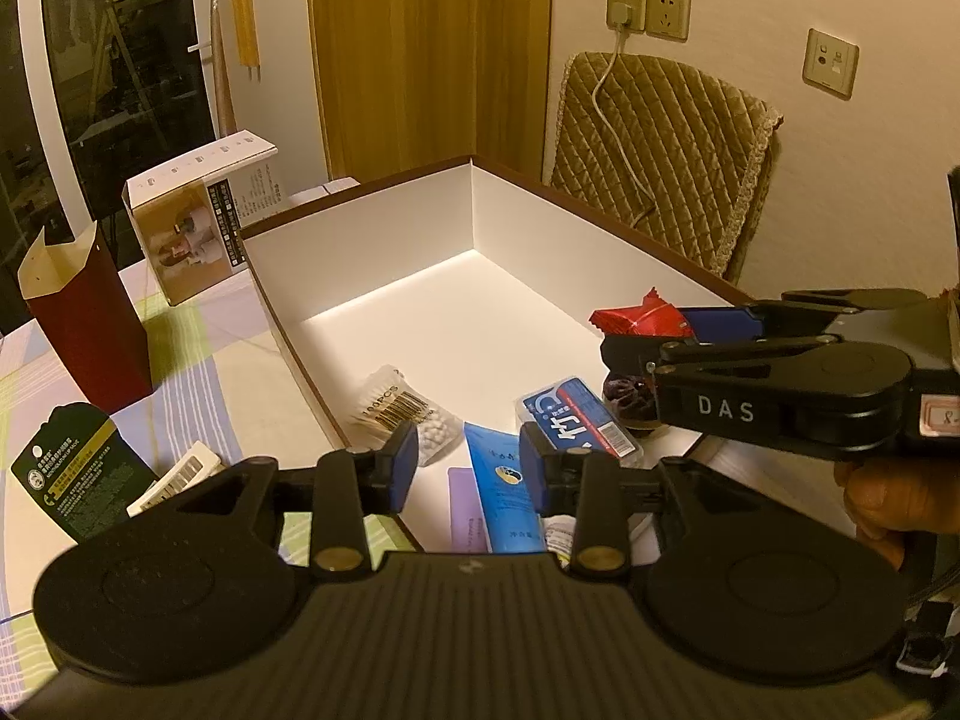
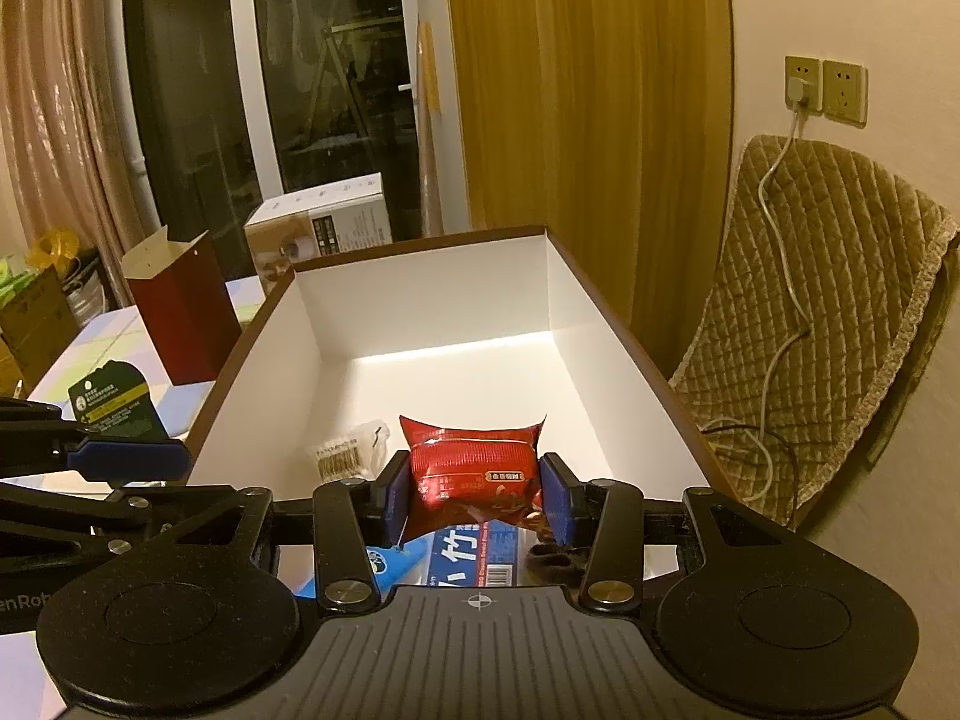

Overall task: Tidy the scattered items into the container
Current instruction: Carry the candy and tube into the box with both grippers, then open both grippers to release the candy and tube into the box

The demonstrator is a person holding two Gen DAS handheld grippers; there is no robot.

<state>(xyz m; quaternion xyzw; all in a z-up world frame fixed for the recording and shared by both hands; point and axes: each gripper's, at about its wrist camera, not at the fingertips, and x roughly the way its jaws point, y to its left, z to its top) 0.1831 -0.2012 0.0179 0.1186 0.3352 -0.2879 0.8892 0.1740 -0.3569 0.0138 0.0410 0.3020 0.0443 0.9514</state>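
Note:
A white box with a brown rim stands on the table. Inside it lie a cotton swab bag, a blue tube, a blue floss case, a purple card and a dark item. My right gripper is shut on a red snack packet and holds it above the box's near end. My left gripper is open and empty over the box's near edge.
On the checked tablecloth left of the box lie a green mask packet and a small barcode label. A dark red open carton and a product box stand behind. A quilted chair is at the right.

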